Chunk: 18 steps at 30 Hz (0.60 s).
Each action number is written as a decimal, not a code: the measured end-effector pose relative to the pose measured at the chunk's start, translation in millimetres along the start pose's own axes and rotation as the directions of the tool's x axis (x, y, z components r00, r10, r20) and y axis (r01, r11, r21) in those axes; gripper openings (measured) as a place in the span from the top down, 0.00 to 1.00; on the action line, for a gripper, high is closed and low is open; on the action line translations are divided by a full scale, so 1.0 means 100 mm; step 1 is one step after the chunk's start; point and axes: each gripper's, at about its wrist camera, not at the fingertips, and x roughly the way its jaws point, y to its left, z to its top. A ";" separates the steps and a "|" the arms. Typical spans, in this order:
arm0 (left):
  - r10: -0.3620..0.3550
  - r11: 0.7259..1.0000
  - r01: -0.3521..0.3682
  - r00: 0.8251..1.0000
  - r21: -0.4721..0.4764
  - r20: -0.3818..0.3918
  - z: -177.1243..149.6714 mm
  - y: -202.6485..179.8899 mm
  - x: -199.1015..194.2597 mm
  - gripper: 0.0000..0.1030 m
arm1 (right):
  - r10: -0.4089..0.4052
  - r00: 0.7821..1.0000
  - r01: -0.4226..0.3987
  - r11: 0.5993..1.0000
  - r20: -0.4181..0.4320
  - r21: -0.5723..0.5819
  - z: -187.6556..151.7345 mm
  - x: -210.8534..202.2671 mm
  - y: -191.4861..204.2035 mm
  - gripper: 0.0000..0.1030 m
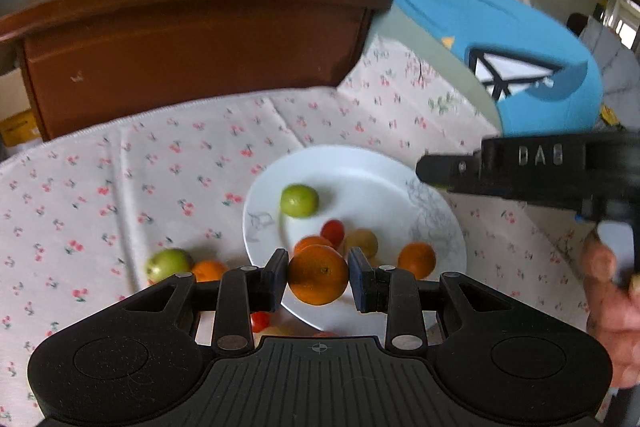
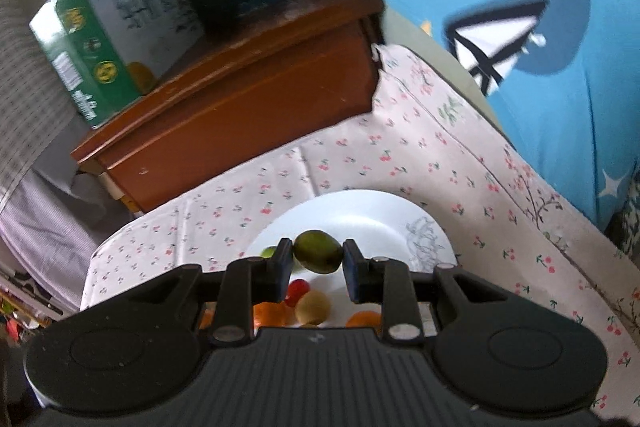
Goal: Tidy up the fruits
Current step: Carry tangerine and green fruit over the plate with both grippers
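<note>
A home bedroom: floral bedsheet (image 1: 160, 163), wooden nightstand (image 1: 192, 47), blue pillow (image 2: 520, 27).

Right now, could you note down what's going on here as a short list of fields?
surface: cherry-print cloth
plate: white, with several fruits on it
left gripper: shut on an orange, above the plate's near edge
right gripper: shut on a green fruit, over the plate
off the plate: green fruit beside an orange

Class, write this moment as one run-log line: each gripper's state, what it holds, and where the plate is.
left gripper: shut on orange | right gripper: shut on green fruit | white plate: below both, holding fruit
</note>
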 end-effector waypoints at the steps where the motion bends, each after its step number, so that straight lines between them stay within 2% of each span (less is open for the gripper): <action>1: 0.002 1.000 -0.002 1.000 0.001 -0.008 0.00 -0.01 0.03 0.71 | -0.002 1.000 0.002 1.000 -0.007 0.013 0.01 0.02 -0.03 0.74; 11: -0.003 1.000 0.002 0.999 -0.011 -0.047 -0.02 0.00 0.29 0.71 | -0.035 0.997 0.039 0.997 -0.066 0.066 -0.01 0.26 -0.19 0.74; 17: -0.029 1.000 0.029 1.000 0.008 -0.010 0.01 -0.07 0.32 0.69 | -0.045 0.996 0.051 0.995 -0.073 0.088 -0.03 0.32 -0.23 0.70; 18: -0.042 0.999 0.042 0.999 0.003 -0.005 0.03 -0.07 0.31 0.65 | -0.040 0.996 0.047 0.995 -0.073 0.092 -0.02 0.32 -0.23 0.70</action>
